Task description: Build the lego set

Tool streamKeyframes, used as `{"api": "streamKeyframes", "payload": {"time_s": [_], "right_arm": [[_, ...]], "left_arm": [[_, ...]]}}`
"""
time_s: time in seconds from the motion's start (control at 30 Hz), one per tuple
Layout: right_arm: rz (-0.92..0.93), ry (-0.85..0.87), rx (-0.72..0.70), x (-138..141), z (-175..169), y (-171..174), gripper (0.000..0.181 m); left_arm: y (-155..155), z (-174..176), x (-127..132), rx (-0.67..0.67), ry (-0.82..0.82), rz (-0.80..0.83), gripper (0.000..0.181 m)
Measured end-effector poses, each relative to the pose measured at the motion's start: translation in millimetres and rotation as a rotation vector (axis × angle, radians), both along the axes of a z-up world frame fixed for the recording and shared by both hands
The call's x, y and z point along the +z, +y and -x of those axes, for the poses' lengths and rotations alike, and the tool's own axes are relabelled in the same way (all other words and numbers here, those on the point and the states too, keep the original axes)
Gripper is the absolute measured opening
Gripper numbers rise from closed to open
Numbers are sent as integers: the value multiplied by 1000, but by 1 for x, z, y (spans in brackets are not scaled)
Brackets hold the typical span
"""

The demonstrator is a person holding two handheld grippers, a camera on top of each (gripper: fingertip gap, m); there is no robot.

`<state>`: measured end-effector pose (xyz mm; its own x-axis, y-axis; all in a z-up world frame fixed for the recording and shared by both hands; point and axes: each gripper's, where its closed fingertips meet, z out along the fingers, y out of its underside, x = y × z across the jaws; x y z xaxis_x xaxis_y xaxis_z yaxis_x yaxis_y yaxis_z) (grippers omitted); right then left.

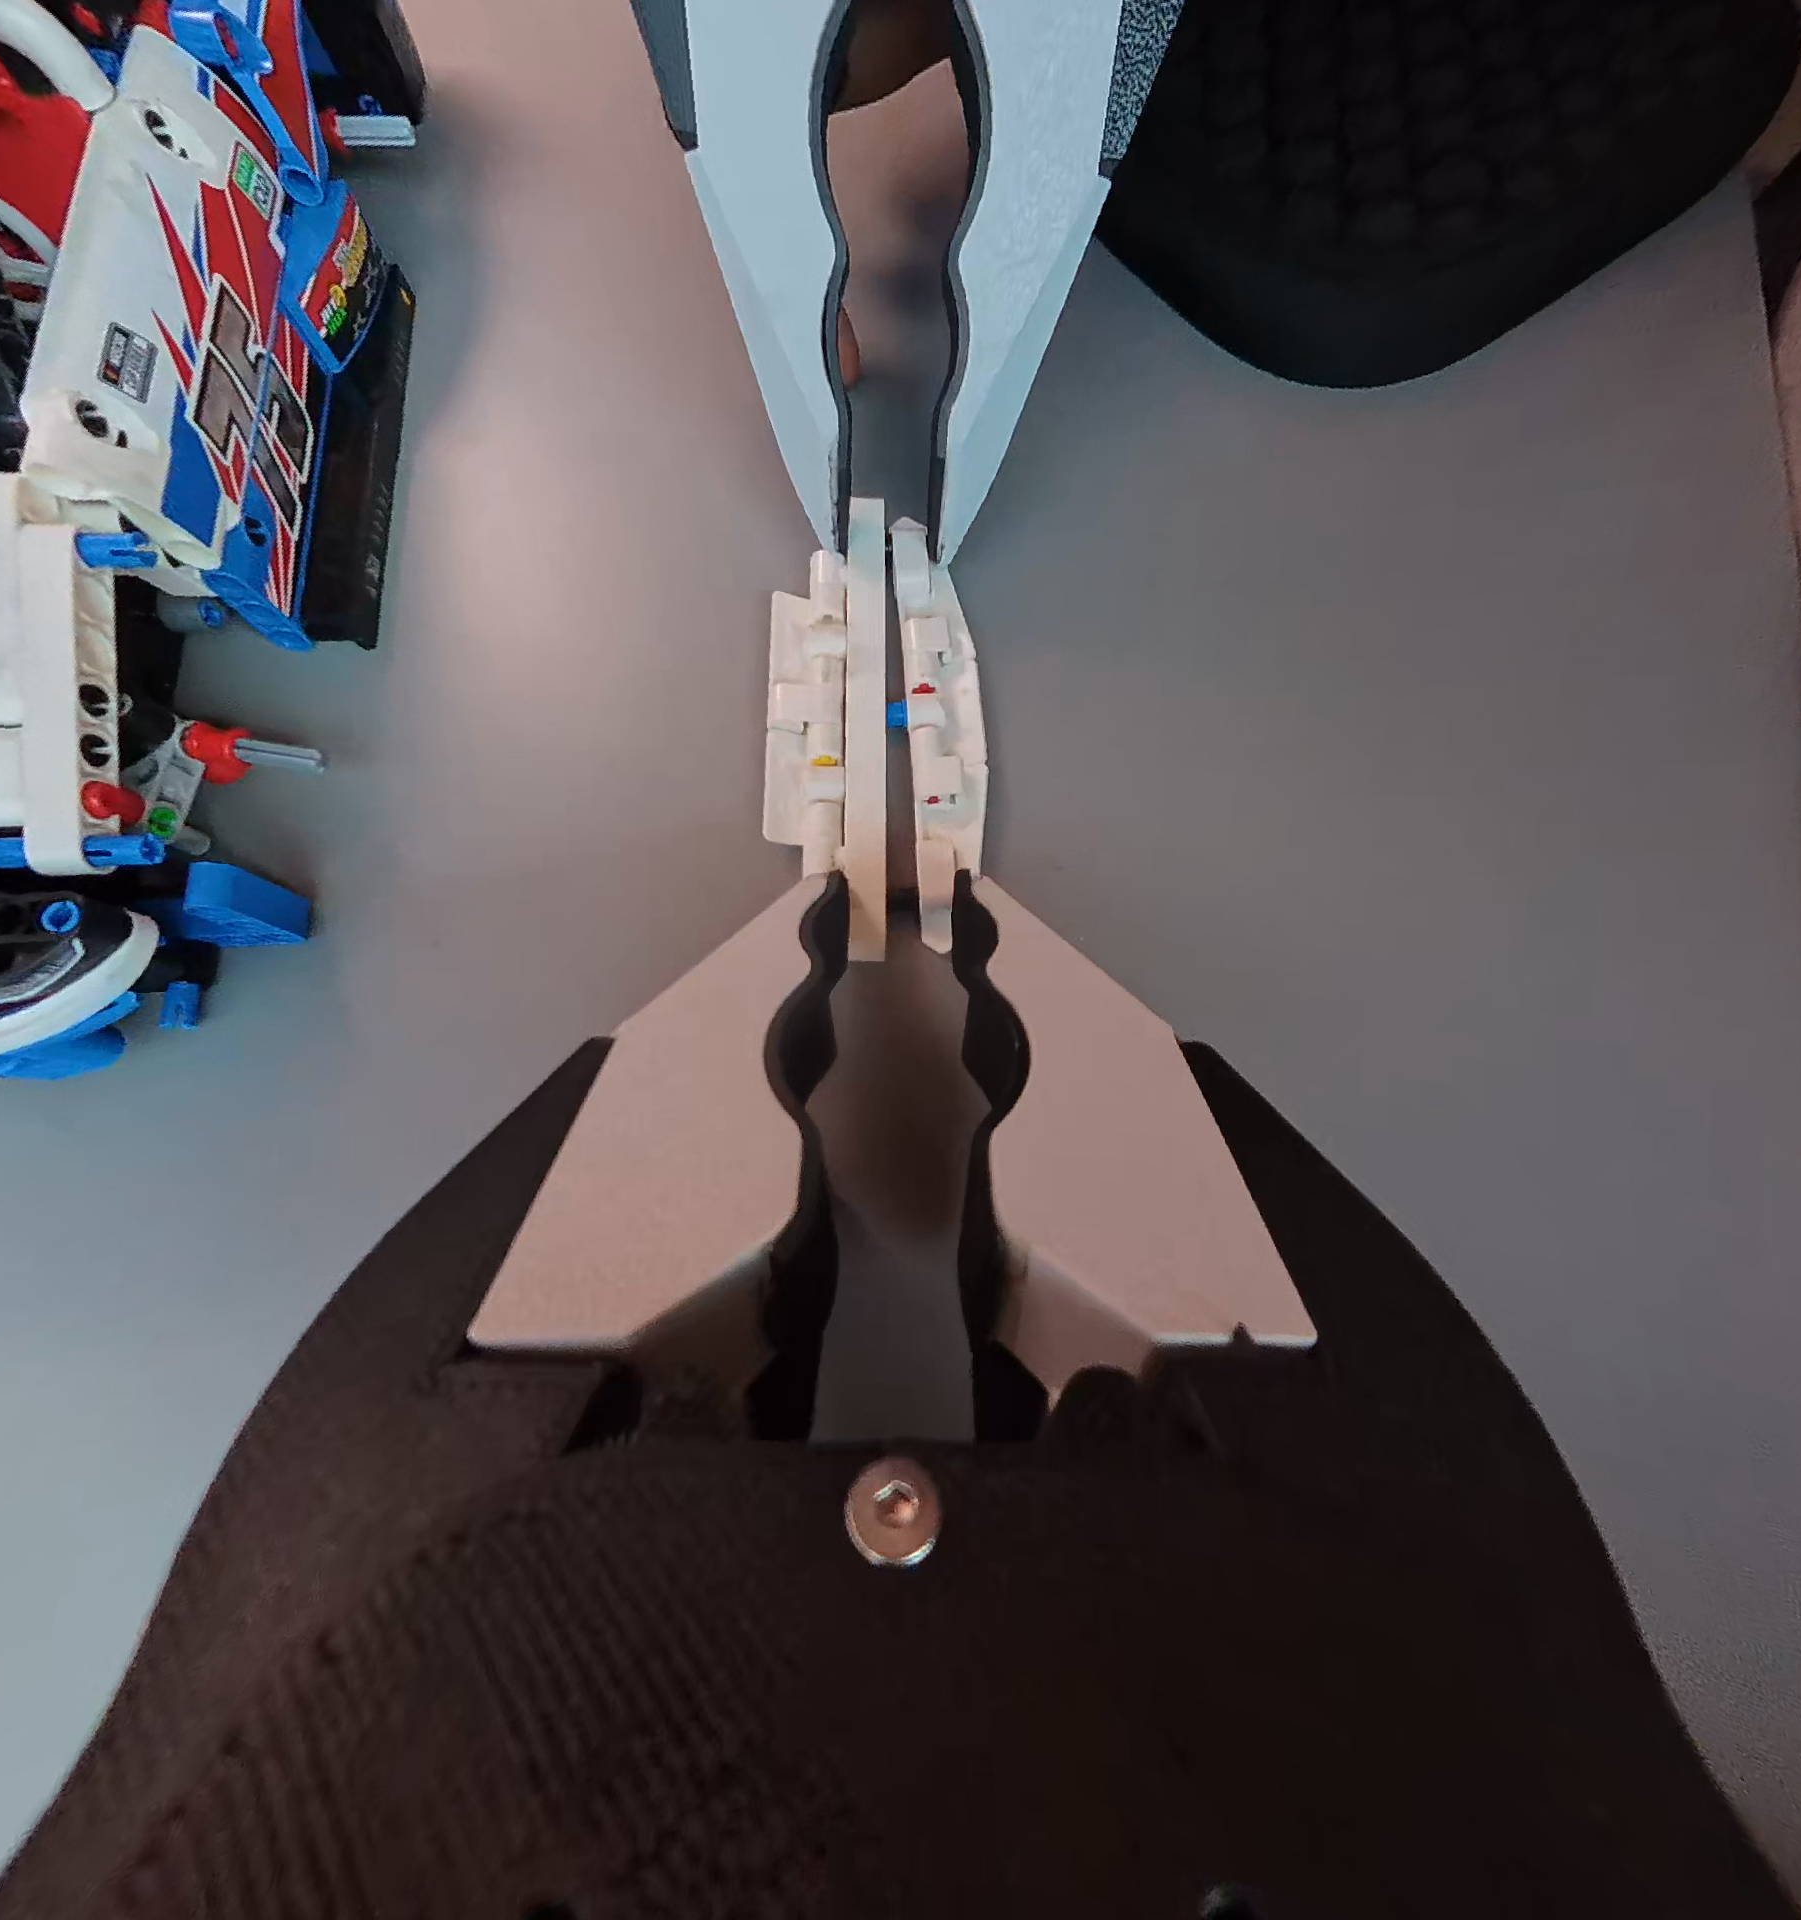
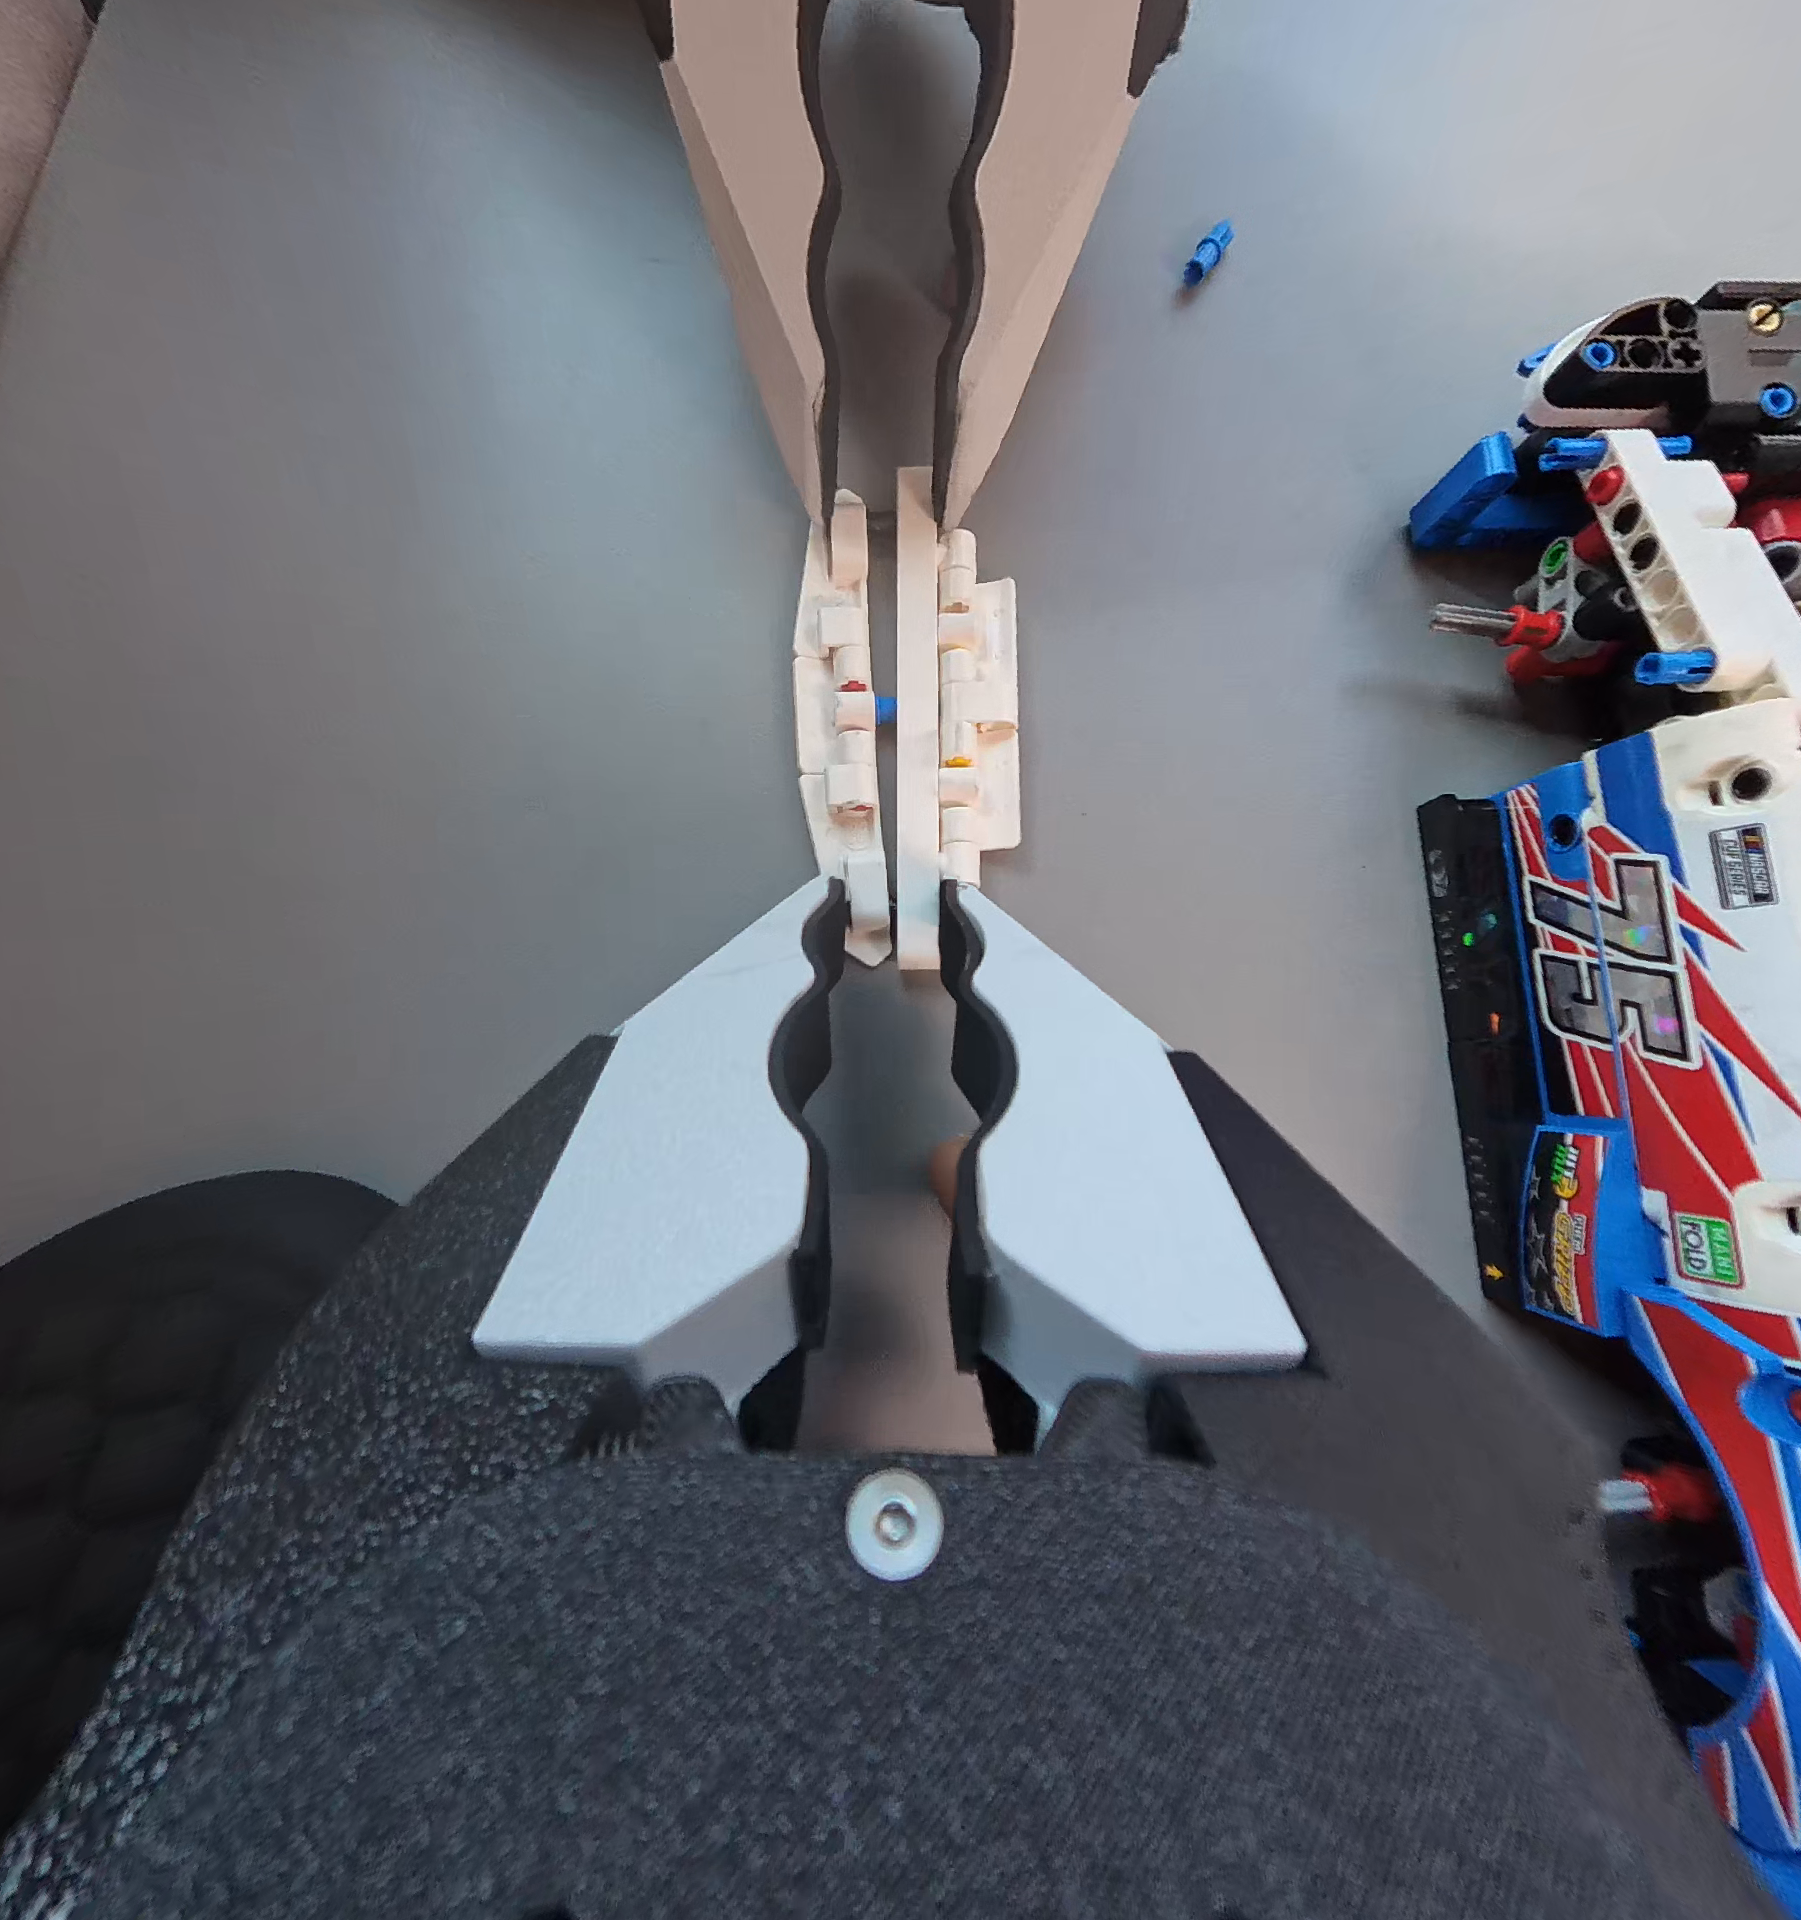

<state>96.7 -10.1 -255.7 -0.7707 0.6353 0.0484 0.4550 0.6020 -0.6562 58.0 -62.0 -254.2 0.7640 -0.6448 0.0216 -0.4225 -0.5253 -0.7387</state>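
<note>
Two white lego panels [image 1: 854, 717] stand side by side on edge, with a short blue pin [image 1: 898, 713] bridging the narrow gap between them. My left gripper [image 1: 896, 899] is shut on the near end of the pair. My right gripper [image 1: 891, 535] comes in from the opposite side and is shut on the far end. In the right wrist view, the same panels [image 2: 917, 717] and the blue pin [image 2: 885, 710] sit between my right gripper [image 2: 891, 909] and the left gripper [image 2: 883, 514]. The panels are held over the grey table [image 1: 1343, 831].
A red, white and blue lego race car [image 1: 179, 416] lies at the left, and shows at the right in the right wrist view [image 2: 1654, 987]. A loose blue pin [image 2: 1208, 252] lies on the table. A black padded chair [image 1: 1447, 156] stands at the table's edge.
</note>
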Motion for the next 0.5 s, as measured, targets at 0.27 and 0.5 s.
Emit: {"api": "streamKeyframes", "payload": {"time_s": [0.27, 0.5], "right_arm": [[-127, -7, -11, 13, 8, 2, 32], [-212, -89, -45, 13, 8, 15, 37]], "left_arm": [[1, 3, 2, 28, 0, -8, 20], [-2, 2, 0, 21, 21, -16, 20]]}}
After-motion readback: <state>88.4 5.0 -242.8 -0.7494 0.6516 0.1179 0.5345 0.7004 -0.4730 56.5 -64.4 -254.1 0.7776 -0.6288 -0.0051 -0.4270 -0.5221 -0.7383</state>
